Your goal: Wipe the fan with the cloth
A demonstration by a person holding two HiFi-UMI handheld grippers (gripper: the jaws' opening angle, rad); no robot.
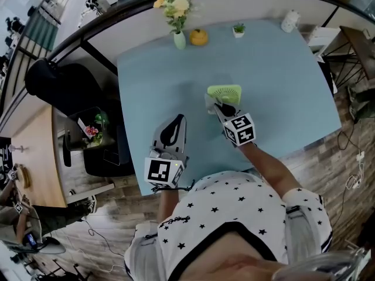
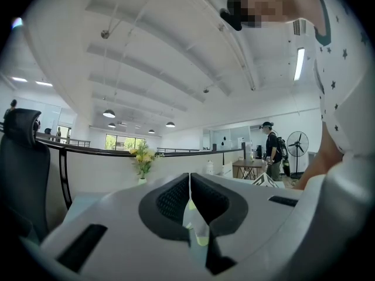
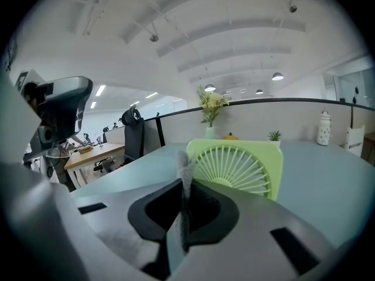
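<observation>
Right gripper view: my right claw point(image 3: 184, 201) is clenched on the cloth point(image 3: 186, 170), green fan point(image 3: 240, 167) just ahead. I'd say wiping has barely started. Left claw point(image 2: 190, 198) is pinched closed, empty.

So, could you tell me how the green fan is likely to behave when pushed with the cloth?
The fan looks like thin plastic standing upright, so probably light and apt to slide or tip backward. Nothing braces it. The cloth in the right tool looks limp, cushioning any push.
</observation>
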